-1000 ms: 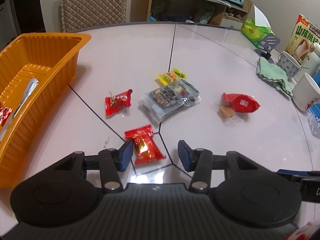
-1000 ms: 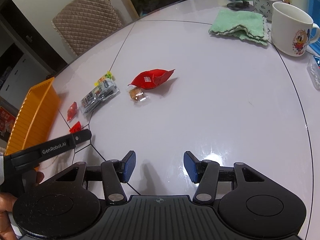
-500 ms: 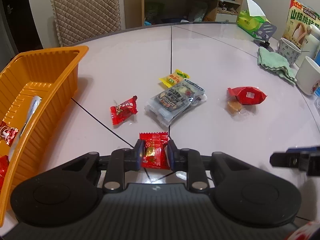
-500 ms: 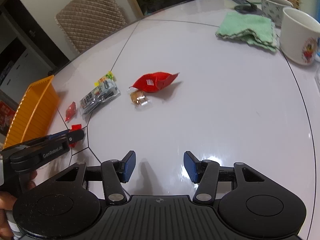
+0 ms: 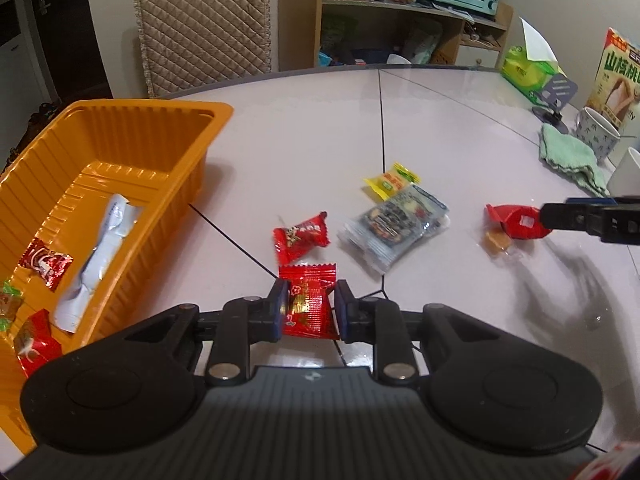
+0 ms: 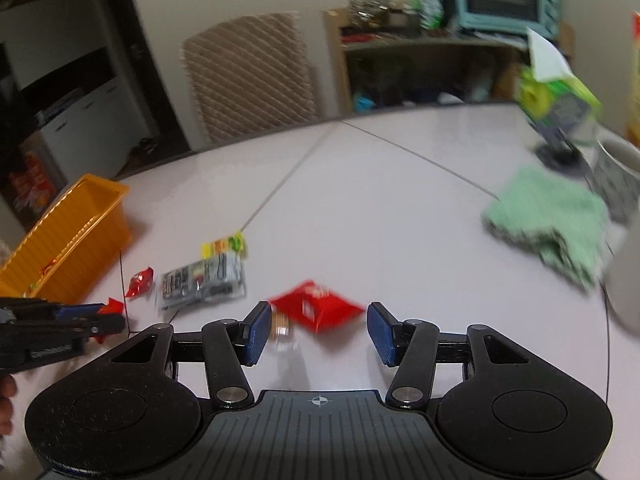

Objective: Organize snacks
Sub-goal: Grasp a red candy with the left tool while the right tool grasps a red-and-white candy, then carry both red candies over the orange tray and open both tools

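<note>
Left gripper point(image 5: 307, 311) angled down at table, pads clamped on red candy point(image 5: 308, 306); foil wrapper crinkled, gold print.

left gripper point(image 5: 307, 309): jaws closed onto the red foil candy packet point(image 5: 308, 307)
right gripper point(image 6: 316, 330): now facing red pouch point(image 6: 320, 311) at 12 o'clock

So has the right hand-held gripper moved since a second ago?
Yes. The right hand-held gripper has advanced toward the crumpled red foil snack bag, which now lies between its open fingers; earlier the bag lay far ahead.
</note>
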A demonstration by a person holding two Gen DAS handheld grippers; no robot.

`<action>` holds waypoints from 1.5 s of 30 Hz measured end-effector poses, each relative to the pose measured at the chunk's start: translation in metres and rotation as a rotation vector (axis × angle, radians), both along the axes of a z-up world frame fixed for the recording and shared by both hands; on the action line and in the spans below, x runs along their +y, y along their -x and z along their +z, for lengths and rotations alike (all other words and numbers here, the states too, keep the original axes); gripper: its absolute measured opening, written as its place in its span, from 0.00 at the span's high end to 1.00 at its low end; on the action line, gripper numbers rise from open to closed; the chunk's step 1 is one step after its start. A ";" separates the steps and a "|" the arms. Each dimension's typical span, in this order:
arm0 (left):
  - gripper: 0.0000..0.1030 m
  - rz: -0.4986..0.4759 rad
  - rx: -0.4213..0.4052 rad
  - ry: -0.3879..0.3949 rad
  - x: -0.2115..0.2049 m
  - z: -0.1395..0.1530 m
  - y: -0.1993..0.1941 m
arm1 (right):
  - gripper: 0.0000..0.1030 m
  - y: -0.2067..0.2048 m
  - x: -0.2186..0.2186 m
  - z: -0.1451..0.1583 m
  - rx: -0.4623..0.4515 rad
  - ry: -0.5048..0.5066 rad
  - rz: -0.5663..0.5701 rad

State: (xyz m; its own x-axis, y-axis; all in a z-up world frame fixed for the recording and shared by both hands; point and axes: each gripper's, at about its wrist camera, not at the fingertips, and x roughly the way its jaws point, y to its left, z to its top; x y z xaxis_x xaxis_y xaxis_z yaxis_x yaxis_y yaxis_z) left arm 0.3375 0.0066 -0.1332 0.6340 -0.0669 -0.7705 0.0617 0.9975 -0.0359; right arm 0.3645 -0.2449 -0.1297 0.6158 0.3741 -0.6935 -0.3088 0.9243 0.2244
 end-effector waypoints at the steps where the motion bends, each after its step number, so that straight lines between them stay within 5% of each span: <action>1: 0.79 0.002 -0.001 0.001 0.001 0.001 0.000 | 0.48 -0.005 0.001 -0.002 -0.003 0.003 0.018; 13: 0.79 0.021 0.003 0.014 0.008 0.004 0.004 | 0.50 -0.030 0.013 -0.027 0.046 0.051 0.139; 16: 0.79 0.022 0.004 0.012 0.008 0.005 0.005 | 0.75 -0.030 0.011 -0.029 0.070 0.035 0.132; 31: 0.79 0.009 -0.032 0.024 0.006 0.025 0.023 | 0.75 -0.003 0.008 0.004 0.013 -0.021 0.052; 45: 0.79 -0.006 -0.045 0.080 0.014 0.050 0.082 | 0.75 0.068 0.037 0.038 0.037 -0.099 0.063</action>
State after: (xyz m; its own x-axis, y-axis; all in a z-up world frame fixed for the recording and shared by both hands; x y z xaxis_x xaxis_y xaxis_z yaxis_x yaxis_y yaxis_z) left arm 0.2551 0.0206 -0.0830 0.6671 -0.1310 -0.7334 0.0706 0.9911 -0.1129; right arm 0.2968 -0.2082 -0.0920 0.5633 0.4788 -0.6733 -0.3551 0.8762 0.3259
